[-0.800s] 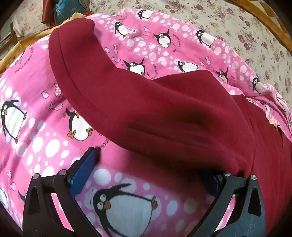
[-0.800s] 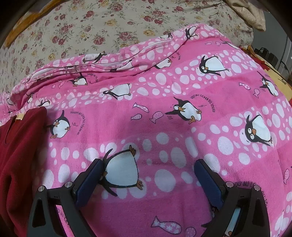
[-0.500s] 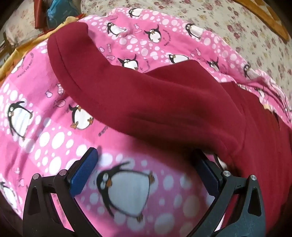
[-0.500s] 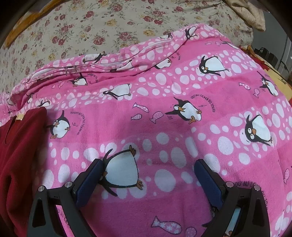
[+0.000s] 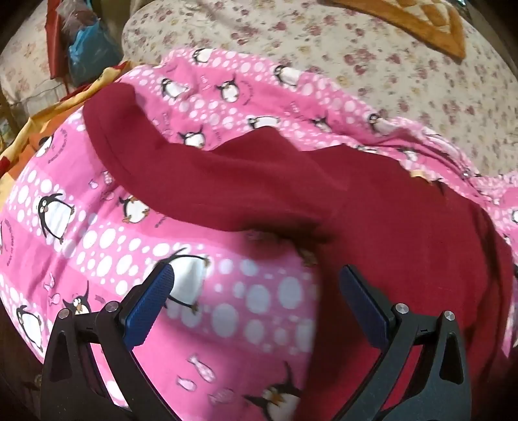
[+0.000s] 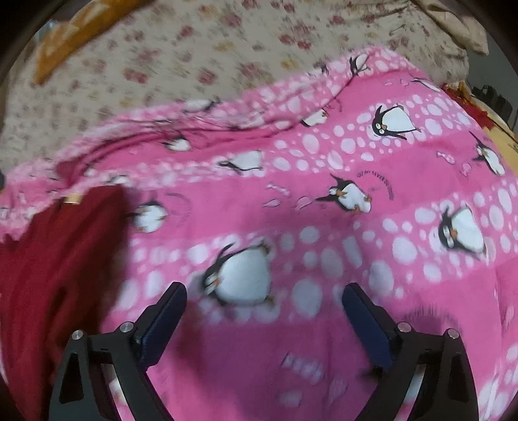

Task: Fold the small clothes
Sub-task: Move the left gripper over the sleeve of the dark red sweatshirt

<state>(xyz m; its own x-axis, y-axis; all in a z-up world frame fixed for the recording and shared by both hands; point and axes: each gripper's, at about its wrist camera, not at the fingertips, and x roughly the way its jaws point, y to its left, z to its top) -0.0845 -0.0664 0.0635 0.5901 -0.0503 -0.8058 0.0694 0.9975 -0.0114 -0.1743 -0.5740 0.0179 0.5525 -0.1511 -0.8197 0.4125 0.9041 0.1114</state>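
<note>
A dark red garment (image 5: 291, 194) lies on a pink penguin blanket (image 5: 81, 226). One sleeve stretches to the upper left, and the body fills the right side. My left gripper (image 5: 255, 281) is open and empty, hovering over the blanket just below the sleeve, its right finger at the garment's edge. In the right wrist view the garment (image 6: 48, 259) lies at the left edge, with a small tan label at its top. My right gripper (image 6: 264, 301) is open and empty over the pink blanket (image 6: 323, 210), to the right of the garment.
A floral bedsheet (image 5: 388, 64) lies beyond the blanket and shows in the right wrist view (image 6: 162, 58). An orange quilt corner (image 5: 421, 22) is at the far right. A blue bag (image 5: 90, 55) and yellow cloth (image 5: 48, 113) sit at the left.
My left gripper has pulled back from the sleeve, which now lies farther ahead and clear of the fingers. My right gripper has shifted, and its view is now blurred.
</note>
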